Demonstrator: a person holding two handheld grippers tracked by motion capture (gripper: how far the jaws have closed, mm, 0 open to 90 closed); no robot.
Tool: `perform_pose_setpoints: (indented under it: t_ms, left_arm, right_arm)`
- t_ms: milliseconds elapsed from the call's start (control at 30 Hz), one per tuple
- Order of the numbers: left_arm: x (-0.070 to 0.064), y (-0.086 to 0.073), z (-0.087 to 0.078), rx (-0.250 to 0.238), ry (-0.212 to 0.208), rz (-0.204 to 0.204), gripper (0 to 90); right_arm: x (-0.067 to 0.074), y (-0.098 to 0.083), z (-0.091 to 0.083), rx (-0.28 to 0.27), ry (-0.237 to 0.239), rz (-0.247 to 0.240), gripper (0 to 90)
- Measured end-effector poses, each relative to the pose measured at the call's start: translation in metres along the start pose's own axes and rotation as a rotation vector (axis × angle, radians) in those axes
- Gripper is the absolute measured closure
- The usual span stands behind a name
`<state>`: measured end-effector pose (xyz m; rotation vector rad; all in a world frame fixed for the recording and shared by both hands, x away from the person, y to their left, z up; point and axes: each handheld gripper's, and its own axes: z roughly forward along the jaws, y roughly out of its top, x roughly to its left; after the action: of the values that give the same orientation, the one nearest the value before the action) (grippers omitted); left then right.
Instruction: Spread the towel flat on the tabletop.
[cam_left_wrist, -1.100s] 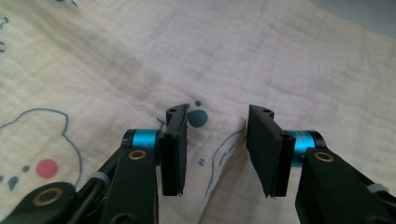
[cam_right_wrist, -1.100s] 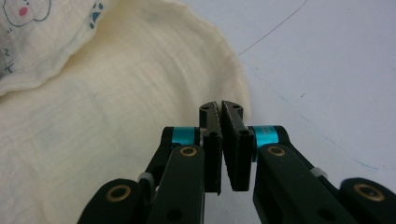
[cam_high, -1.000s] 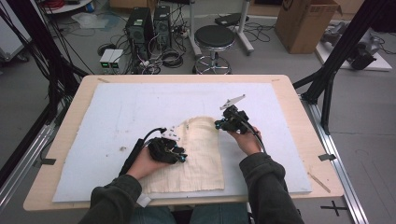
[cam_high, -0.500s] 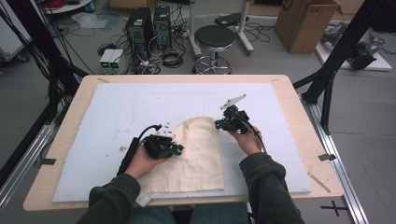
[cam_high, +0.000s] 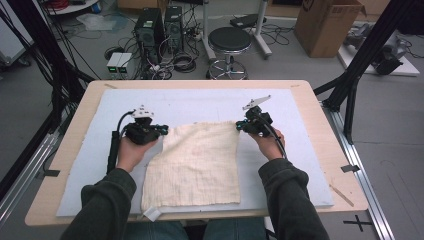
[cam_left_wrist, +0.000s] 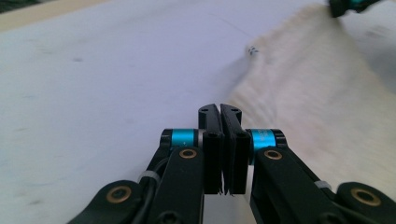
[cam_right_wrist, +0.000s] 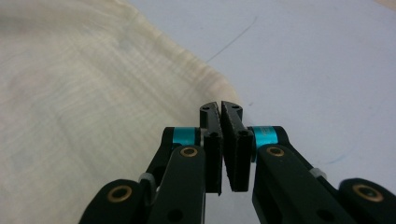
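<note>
We've got the cloth (cam_high: 195, 165) flat mid-table, far edge stretched between left claw (cam_high: 161, 131) and right claw (cam_high: 239, 126), both clamped, apparently pinching its far corners.

Floor: grey, strewn with cables (cam_high: 175, 60)
Stool: black (cam_high: 229, 40), beyond the table (cam_high: 320, 107)
Box: cardboard (cam_high: 325, 25), far right
Computers: two towers (cam_high: 159, 25), far left
</note>
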<state>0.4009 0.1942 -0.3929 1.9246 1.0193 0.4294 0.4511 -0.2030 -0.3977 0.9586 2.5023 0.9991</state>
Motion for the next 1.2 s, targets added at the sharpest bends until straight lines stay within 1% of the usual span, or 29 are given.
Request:
perform_pose_setpoints:
  t_ms: [67,100,167,233,267,300,333,367,433,467,500,533,567,633,667,733,800,833,867,900,933,967,1000,1033,1067,1100,1133,1167,1200]
  left_arm:
    - [0.009,0.002,0.000,-0.034,0.051,-0.023,87.5]
    - [0.014,0.003,0.000,-0.033,0.062,-0.033,87.5]
    - [0.022,0.005,0.005,-0.028,0.104,-0.050,87.4]
    - [0.028,0.007,0.010,-0.035,0.127,-0.069,86.9]
    - [0.029,0.007,0.013,-0.030,0.173,-0.069,84.7]
    - [0.031,0.007,0.015,-0.018,0.212,-0.077,76.9]
    - [0.034,0.005,0.016,-0.011,0.214,-0.096,69.3]
    - [0.036,0.003,0.015,-0.005,0.206,-0.106,68.7]
    - [0.038,0.000,0.012,0.015,0.193,-0.094,66.8]
    - [0.038,-0.002,0.009,0.009,0.192,-0.087,66.1]
    - [0.038,-0.003,0.004,-0.005,0.186,-0.091,66.0]
    - [0.038,-0.004,0.000,-0.012,0.168,-0.095,66.0]
    - [0.038,-0.005,-0.004,-0.013,0.151,-0.095,65.9]
    - [0.035,-0.008,-0.013,-0.022,0.124,-0.075,64.6]
    - [0.032,-0.010,-0.018,-0.030,0.107,-0.072,64.1]
    - [0.027,-0.015,-0.026,-0.045,0.073,-0.052,63.1]
    - [0.021,-0.022,-0.032,-0.027,0.044,-0.025,62.2]
    - [0.017,-0.025,-0.034,-0.013,0.038,-0.006,61.6]
    - [0.014,-0.029,-0.036,-0.015,0.027,0.006,61.1]
    - [0.010,-0.033,-0.038,-0.021,0.012,0.008,61.1]
    - [0.007,-0.036,-0.040,-0.006,-0.003,0.019,60.9]
    - [0.003,-0.040,-0.042,-0.004,-0.014,0.033,59.5]
    - [-0.002,-0.045,-0.043,-0.001,-0.026,0.041,59.0]
    - [-0.005,-0.049,-0.045,0.008,-0.036,0.052,58.8]
    - [-0.009,-0.053,-0.046,0.020,-0.049,0.063,58.4]
    - [-0.013,-0.058,-0.048,0.015,-0.063,0.072,57.8]
    - [-0.017,-0.061,-0.050,0.025,-0.076,0.092,57.8]
    - [-0.021,-0.065,-0.052,0.033,-0.088,0.097,57.2]
    - [-0.025,-0.067,-0.053,0.050,-0.106,0.115,56.2]
  right_arm:
    - [-0.004,0.002,0.002,0.011,-0.007,0.009,87.2]
    - [-0.006,0.005,0.002,0.017,-0.015,0.009,87.2]
    - [-0.010,0.009,0.005,0.008,-0.024,0.014,87.2]
    - [-0.013,0.017,0.008,0.014,-0.047,0.012,87.1]
    - [-0.014,0.021,0.010,0.016,-0.064,0.009,86.9]
    - [-0.015,0.024,0.012,0.024,-0.094,0.007,83.7]
    - [-0.016,0.027,0.013,0.030,-0.125,0.002,80.6]
    - [-0.017,0.028,0.014,0.033,-0.120,0.009,80.0]
    - [-0.018,0.027,0.014,0.031,-0.108,0.025,76.5]
    - [-0.017,0.026,0.013,0.028,-0.086,0.026,74.6]
    - [-0.016,0.025,0.012,0.032,-0.076,0.011,73.1]
    - [-0.014,0.023,0.010,0.036,-0.075,0.004,71.9]
    - [-0.012,0.020,0.007,0.027,-0.064,0.010,70.7]
    - [-0.009,0.014,0.001,-0.001,-0.032,0.022,67.7]
    - [-0.007,0.010,-0.002,-0.011,-0.015,0.024,66.5]
    - [-0.001,0.003,-0.009,-0.025,0.002,0.008,64.3]
    - [0.004,-0.005,-0.014,-0.037,0.020,-0.006,62.0]
    - [0.008,-0.009,-0.017,-0.037,0.034,0.001,61.7]
    - [0.010,-0.012,-0.020,-0.037,0.048,-0.001,60.5]
    - [0.013,-0.014,-0.021,-0.014,0.066,0.001,58.3]
    - [0.017,-0.015,-0.023,-0.002,0.091,-0.005,57.9]
    - [0.022,-0.017,-0.026,-0.006,0.110,-0.021,57.9]
    - [0.028,-0.020,-0.030,-0.032,0.104,-0.045,57.9]
    - [0.034,-0.024,-0.033,-0.051,0.113,-0.058,57.9]
    - [0.039,-0.027,-0.034,-0.042,0.139,-0.063,57.0]
    - [0.043,-0.031,-0.036,-0.041,0.158,-0.075,56.7]
    - [0.048,-0.035,-0.037,-0.050,0.175,-0.086,56.4]
    - [0.053,-0.041,-0.039,-0.059,0.191,-0.104,56.2]
    - [0.058,-0.046,-0.040,-0.060,0.208,-0.119,56.0]
